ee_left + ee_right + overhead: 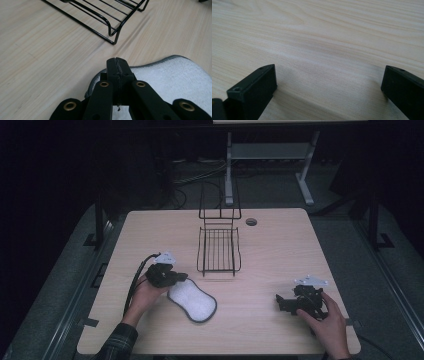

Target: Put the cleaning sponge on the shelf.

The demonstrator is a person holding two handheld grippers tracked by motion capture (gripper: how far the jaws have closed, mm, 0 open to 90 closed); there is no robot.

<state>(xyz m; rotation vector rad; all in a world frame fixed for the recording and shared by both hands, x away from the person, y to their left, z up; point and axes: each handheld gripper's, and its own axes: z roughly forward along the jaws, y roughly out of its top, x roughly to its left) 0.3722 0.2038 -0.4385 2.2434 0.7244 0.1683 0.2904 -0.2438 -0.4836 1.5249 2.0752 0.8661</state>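
A white oval pad with a grey rim (pixel 192 301) lies flat on the wooden table (pixel 280 245), left of centre near the front. My left gripper (pixel 181 277) is at the pad's far left end. In the left gripper view the jaws (pixel 117 65) are pressed together, and the pad's (pixel 170 80) grey rim runs into them from both sides, pinched at the tips. My right gripper (pixel 281 301) rests low over bare wood at the front right. Its jaws (pixel 329 77) stand wide apart with nothing between them.
A black wire rack (pixel 218 251) with an upright back stands at the table's centre, just beyond the pad; its near corner (pixel 113 37) is close ahead of the left jaws. A round cable hole (pixel 251 221) sits at the back edge.
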